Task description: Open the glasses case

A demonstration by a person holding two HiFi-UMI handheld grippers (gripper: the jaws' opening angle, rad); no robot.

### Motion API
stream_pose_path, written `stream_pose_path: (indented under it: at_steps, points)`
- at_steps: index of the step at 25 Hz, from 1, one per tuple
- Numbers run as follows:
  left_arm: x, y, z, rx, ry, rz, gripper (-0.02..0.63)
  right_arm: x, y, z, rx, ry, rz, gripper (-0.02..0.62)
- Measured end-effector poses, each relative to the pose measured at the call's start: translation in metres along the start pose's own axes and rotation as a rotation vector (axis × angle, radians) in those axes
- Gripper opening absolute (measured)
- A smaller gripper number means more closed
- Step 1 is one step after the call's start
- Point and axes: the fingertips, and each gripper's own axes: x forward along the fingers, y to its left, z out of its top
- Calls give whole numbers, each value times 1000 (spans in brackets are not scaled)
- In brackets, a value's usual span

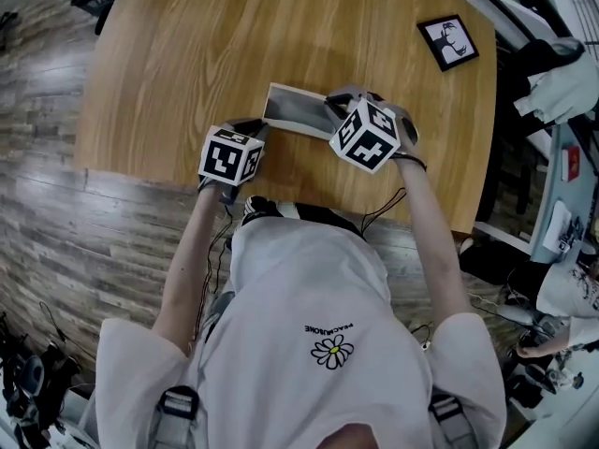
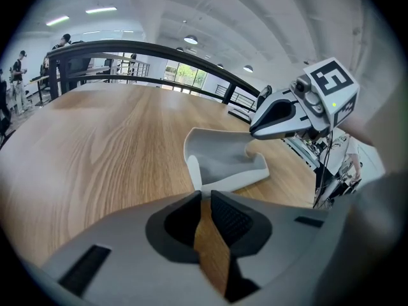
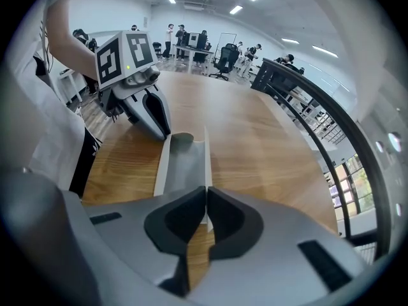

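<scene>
A grey glasses case [image 1: 292,108] lies open on the round wooden table [image 1: 187,54], between my two grippers. In the left gripper view the case [image 2: 223,159] shows as a curved shell whose near end runs into my left gripper [image 2: 203,195]; the pads are pinched on that end. My right gripper [image 3: 206,191] is shut on the thin upright wall of the case [image 3: 185,164] at its other end. In the head view the left gripper [image 1: 255,131] and the right gripper [image 1: 333,107] sit at the case's left and right ends.
A small black-framed picture [image 1: 447,42] lies at the table's far right. The table's near edge [image 1: 309,190] runs just in front of the person. A dark railing [image 3: 319,107] curves along the table's far side. Cluttered desks [image 1: 562,213] stand to the right.
</scene>
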Motion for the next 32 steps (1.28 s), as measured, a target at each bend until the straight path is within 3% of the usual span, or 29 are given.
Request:
stream_pose_path:
  at_steps: [11,14,16,20,23,27,32]
  points:
    - [-1,0,-2,-6,-3,17,66,0,5,-1,17,-11,15,21]
    - [-6,3,5,-19,-15,41,88,-9,0,6,77,-64,23,31]
    - [-16,2,19,-8,-67,63,92,-26,-10,14,142,-137,2,51]
    - [-63,2,88,13,-273,105,94,-89,-55,50,246,-364,-161,78]
    - [-122,-14,171,67,-519,127,84,-160,-93,83,323,-612,-329,85]
    - [-203,-61,262,174,-839,149,31,-250,-108,108,409,-907,-473,95]
    - [-267,-112,300,276,-1137,256,18,-322,-102,105,490,-1102,-694,92]
